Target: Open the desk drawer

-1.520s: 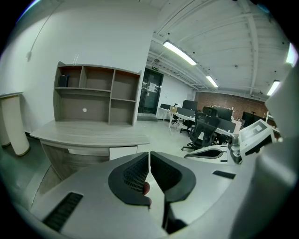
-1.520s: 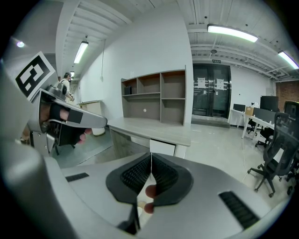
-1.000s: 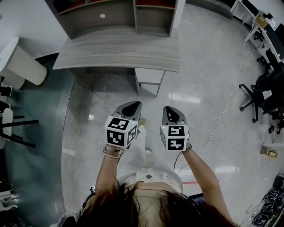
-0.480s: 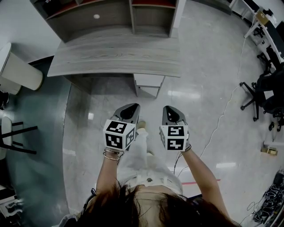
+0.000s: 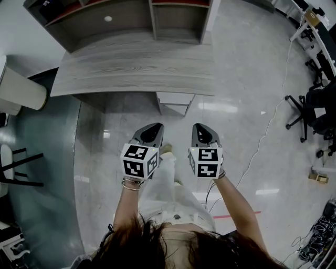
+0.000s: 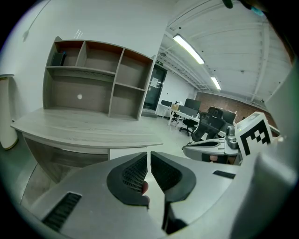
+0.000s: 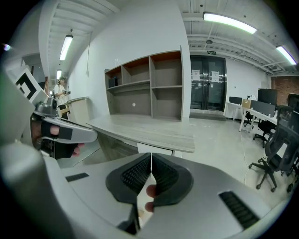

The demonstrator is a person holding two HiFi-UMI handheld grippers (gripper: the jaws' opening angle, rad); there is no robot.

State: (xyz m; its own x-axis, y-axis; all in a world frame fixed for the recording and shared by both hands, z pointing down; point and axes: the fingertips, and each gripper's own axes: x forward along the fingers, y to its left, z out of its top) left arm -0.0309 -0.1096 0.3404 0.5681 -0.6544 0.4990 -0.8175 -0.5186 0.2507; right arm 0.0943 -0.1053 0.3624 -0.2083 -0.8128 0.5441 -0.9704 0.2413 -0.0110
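Observation:
A grey wood desk stands ahead of me, with a white drawer unit under its right end. My left gripper and right gripper are side by side in the air over the floor, short of the desk and pointing at it. Both are shut with nothing between the jaws. In the left gripper view, the left gripper lines up with the white drawer front. In the right gripper view, the drawer front sits just above the right gripper.
An open shelf hutch stands on the back of the desk. A white cylindrical bin and a black frame are at the left. Office chairs stand at the right, and a cable runs over the glossy floor.
The desk has come closer in the head view as I stepped forward. Both grippers moved toward it together and stayed shut.

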